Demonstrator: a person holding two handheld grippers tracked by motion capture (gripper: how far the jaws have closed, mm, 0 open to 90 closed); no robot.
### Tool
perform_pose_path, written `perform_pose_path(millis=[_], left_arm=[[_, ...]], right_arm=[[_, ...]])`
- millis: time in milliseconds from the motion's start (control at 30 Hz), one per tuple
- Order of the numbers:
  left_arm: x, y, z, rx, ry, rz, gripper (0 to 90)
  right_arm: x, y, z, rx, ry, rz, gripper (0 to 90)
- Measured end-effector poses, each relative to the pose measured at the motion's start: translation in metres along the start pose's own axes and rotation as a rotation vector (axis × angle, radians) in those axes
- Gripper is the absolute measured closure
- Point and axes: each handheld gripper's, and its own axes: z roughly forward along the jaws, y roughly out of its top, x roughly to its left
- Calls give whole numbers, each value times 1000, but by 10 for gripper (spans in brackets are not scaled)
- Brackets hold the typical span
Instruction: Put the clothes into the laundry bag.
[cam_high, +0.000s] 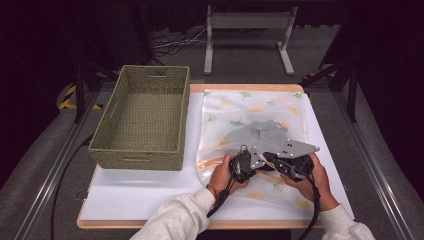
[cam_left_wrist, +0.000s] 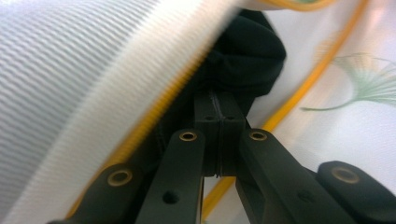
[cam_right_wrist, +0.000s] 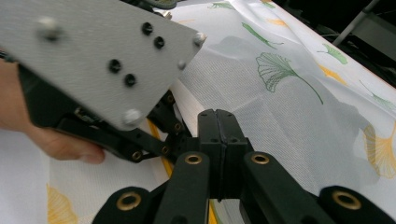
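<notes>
A white mesh bag (cam_high: 250, 107) printed with green and yellow ginkgo leaves lies flat on the white table top (cam_high: 145, 195). A yellow trim (cam_left_wrist: 303, 84) runs along its near edge. Both hands hold grippers side by side over the bag's front part. My left gripper (cam_high: 262, 159) (cam_left_wrist: 218, 105) is shut, its tips at the yellow trim with a black shape just beyond them. My right gripper (cam_high: 273, 159) (cam_right_wrist: 219, 116) is shut too, tips on the mesh (cam_right_wrist: 280, 107) beside the trim. Whether either pinches fabric is hidden. The left gripper's grey plate (cam_right_wrist: 93, 60) sits close on the left.
A woven green basket (cam_high: 111, 117) stands empty on the table's left half, close to the bag's left edge. A grey patch (cam_high: 252, 131) shows on the bag's middle. A metal stand (cam_high: 247, 22) and cables lie on the floor beyond the table.
</notes>
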Motion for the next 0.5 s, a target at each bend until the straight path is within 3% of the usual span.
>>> perform_pose_path(millis=[133, 200, 267, 300, 333, 367, 433, 500], left_arm=[[7, 2, 3, 4, 20, -35, 896], [10, 1, 2, -6, 10, -60, 896], [11, 1, 1, -6, 11, -63, 896], [12, 1, 1, -12, 9, -69, 896], [12, 1, -1, -13, 2, -70, 896], [13, 2, -2, -16, 3, -70, 896], [13, 2, -3, -17, -3, -74, 896], [12, 2, -5, -18, -5, -71, 896]], right_arm=[[0, -1, 0, 6, 7, 1, 900], [-2, -2, 0, 20, 3, 4, 821], [-2, -2, 1, 26, 6, 4, 806], [-3, -3, 2, 39, 7, -5, 783], [-2, -5, 6, 73, -27, -30, 682], [-2, -6, 8, 83, -22, -37, 649], [-1, -9, 12, 98, -18, -48, 646], [1, -10, 18, 134, -60, -95, 638]])
